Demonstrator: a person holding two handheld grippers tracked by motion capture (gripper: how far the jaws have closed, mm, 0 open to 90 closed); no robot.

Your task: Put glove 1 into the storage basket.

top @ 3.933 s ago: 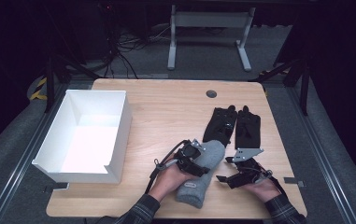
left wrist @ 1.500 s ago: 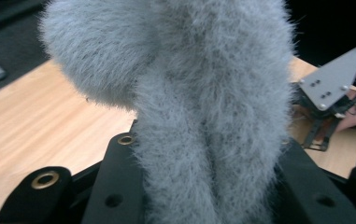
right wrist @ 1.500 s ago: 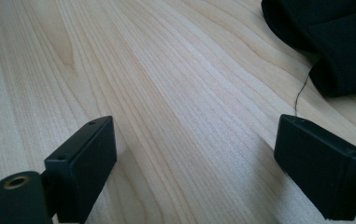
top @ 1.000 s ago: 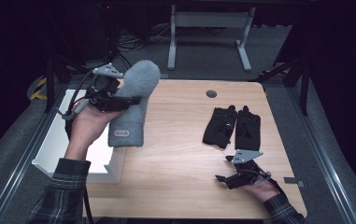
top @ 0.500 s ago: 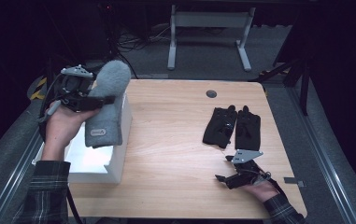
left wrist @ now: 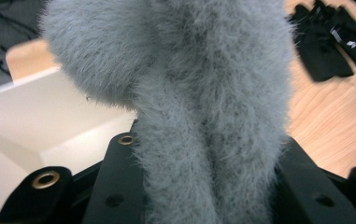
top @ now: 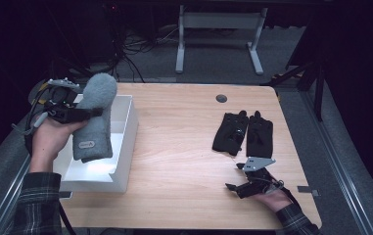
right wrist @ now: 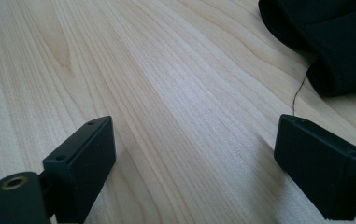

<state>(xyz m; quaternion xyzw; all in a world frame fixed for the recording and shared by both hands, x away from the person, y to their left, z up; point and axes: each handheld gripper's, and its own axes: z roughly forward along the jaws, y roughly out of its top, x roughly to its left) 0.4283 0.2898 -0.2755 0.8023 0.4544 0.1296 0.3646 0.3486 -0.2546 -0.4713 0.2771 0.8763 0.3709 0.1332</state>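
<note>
Between the pads of the left tool [top: 83,112] a fuzzy grey mitten [top: 94,117] is clamped, hanging down over the white box [top: 125,147] just beneath it. Across the tabletop [top: 174,147], the right tool [top: 235,182] rests low with its jaws spread wide and nothing between them. Just beyond that tool lies a pair of black gloves [top: 243,132], flat and side by side.

Left tongs [top: 88,112] raised and clamped; right tongs [top: 233,186] low, jaws spread.
</note>
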